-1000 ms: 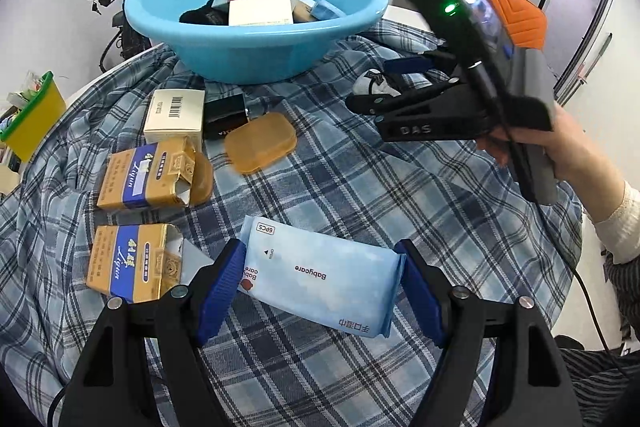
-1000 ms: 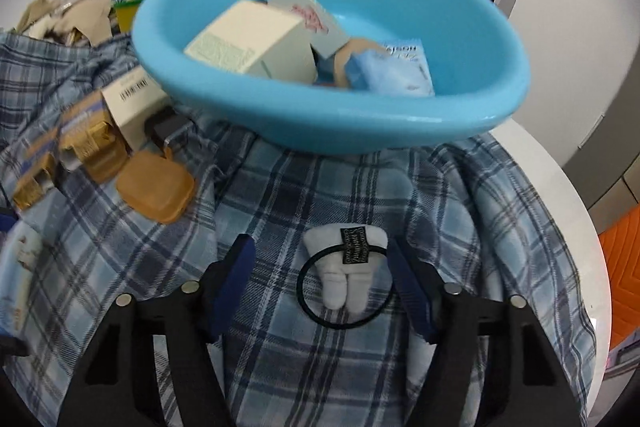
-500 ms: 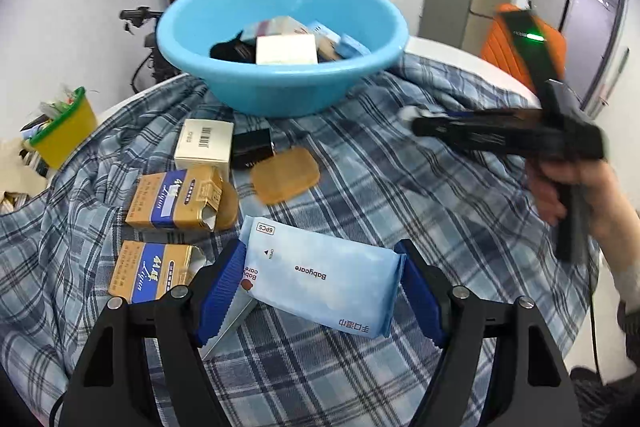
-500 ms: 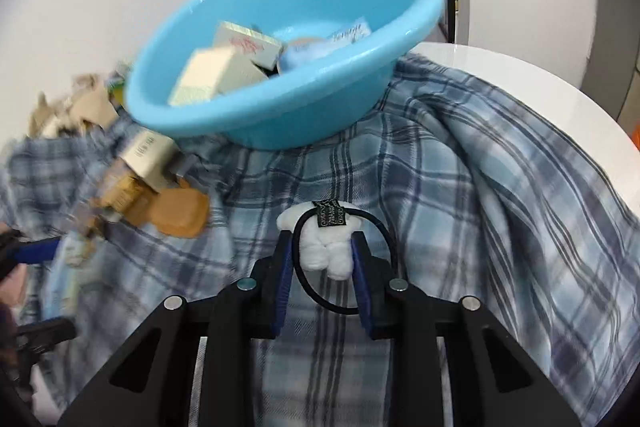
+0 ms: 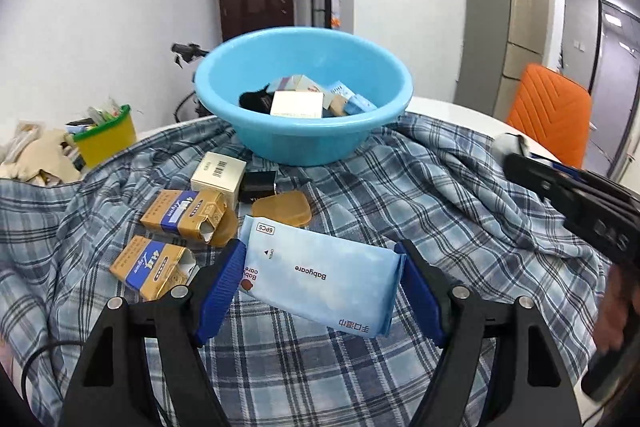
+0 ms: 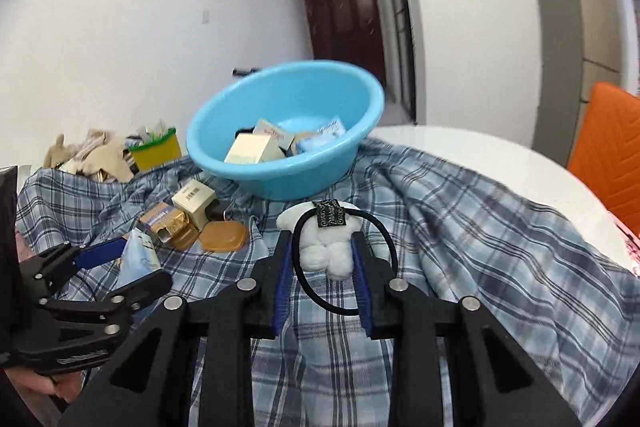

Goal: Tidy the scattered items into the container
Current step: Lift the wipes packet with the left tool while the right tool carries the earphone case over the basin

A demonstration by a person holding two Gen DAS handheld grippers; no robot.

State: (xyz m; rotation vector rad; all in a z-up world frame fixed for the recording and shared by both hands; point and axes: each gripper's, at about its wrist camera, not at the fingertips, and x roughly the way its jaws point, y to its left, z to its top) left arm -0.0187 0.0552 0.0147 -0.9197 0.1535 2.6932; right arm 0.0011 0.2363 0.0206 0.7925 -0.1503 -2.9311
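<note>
Your right gripper (image 6: 322,259) is clenched on the hair tie (image 6: 327,247): blue fingers (image 6: 282,279) press both sides of its white fluffy charm, black loop dangling round them, lifted off the cloth (image 6: 480,247). Your left gripper (image 5: 320,283) grasps the wipes pack (image 5: 320,277) by its short ends, fingers (image 5: 218,287) abt half spread, pack slanted above the cloth.

Left view only: two gold-blue packs (image 5: 182,215), black box (image 5: 258,185) beside the white barcode box (image 5: 218,173), all on the cloth in front of the basin (image 5: 304,143). Right gripper there is just a dark blur at the right edge w/ a bit of white fluff at its tip. Right view only: your left hand at bottom left under the gripper, pack seen edge-on.

Both views: amber case (image 6: 223,235) on the cloth, basin at the back of the bench (image 6: 500,155) w/ boxes inside, yellow tub (image 5: 106,139) beyond. Both grippers point down-forward toward the basin, well short of it.
</note>
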